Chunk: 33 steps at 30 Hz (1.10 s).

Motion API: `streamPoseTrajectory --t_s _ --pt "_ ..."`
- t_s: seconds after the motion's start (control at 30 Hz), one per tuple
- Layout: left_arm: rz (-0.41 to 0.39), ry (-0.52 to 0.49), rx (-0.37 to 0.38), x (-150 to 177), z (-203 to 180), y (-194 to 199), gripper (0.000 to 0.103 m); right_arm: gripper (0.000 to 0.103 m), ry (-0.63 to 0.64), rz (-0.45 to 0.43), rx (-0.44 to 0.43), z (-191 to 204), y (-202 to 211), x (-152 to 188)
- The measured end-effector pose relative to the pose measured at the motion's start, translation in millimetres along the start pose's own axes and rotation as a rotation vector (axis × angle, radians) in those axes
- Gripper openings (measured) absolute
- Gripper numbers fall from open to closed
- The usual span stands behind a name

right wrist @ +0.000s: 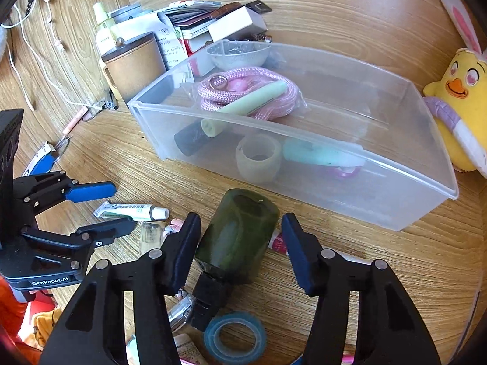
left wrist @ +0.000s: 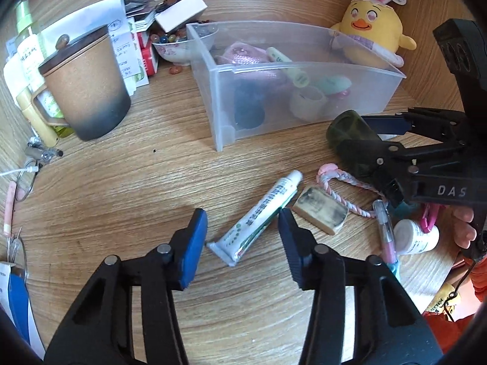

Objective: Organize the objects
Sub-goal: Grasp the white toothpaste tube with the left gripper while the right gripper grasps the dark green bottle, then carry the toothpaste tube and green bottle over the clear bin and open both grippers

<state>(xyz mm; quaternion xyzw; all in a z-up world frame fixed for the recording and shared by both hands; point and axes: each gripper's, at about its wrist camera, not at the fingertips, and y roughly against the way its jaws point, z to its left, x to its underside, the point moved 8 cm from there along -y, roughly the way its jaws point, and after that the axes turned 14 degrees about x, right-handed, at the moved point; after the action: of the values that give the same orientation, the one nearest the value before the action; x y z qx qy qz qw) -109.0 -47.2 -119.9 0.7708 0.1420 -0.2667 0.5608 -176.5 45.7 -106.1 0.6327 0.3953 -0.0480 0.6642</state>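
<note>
A clear plastic bin [left wrist: 304, 112] [right wrist: 304, 182] on the wooden desk holds a pink rope, a green tube, a tape roll and other small items. My left gripper [left wrist: 242, 228] is open, its fingers on either side of a white ointment tube [left wrist: 261, 216] [right wrist: 131, 210] lying on the desk. My right gripper [right wrist: 240, 237] [left wrist: 362, 133] is open around a dark green bottle [right wrist: 237, 237] [left wrist: 347, 130] lying on its side just in front of the bin. An eraser block [left wrist: 321, 211], a pink braided cord [left wrist: 344, 188] and a pink pen [left wrist: 385, 231] lie close by.
A brown lidded mug [left wrist: 85, 85] [right wrist: 134, 60], a bowl of beads [left wrist: 179, 48] and stacked papers and boxes [left wrist: 134, 24] stand at the back left. A yellow plush chick [left wrist: 371, 24] [right wrist: 459, 103] sits behind the bin. A blue tape roll [right wrist: 234, 337] and a small white bottle [left wrist: 417, 237] lie near me.
</note>
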Motion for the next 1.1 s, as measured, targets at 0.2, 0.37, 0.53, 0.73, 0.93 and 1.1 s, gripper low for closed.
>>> streamPoseTrajectory --t_s 0.2,0.37,0.53,0.73,0.93,1.1 --pt "0.001 -0.053 0.001 -5.2 -7.8 -5.5 0.026 0.038 0.030 0.010 -0.015 8.7 -3.5 2.4" --pt "-0.005 -0.054 -0.001 -4.9 -9.1 -5.2 0.016 0.038 0.025 -0.005 -0.017 9.2 -1.0 3.3" --pt "-0.036 -0.030 -0.001 -12.5 -8.8 3.2 0.016 0.038 0.007 -0.049 -0.025 6.1 13.2 1.1" --pt "-0.115 -0.047 -0.001 -32.1 -15.4 30.2 0.016 0.038 -0.022 -0.121 -0.031 -0.7 41.6 -6.8" --pt "-0.196 -0.069 0.024 -56.3 -25.4 55.2 0.016 0.038 -0.057 -0.204 -0.031 -15.6 70.3 -24.7" --pt "-0.239 -0.084 0.025 -78.0 -31.0 65.2 0.016 0.038 -0.101 -0.269 -0.014 -31.2 88.6 -43.2"
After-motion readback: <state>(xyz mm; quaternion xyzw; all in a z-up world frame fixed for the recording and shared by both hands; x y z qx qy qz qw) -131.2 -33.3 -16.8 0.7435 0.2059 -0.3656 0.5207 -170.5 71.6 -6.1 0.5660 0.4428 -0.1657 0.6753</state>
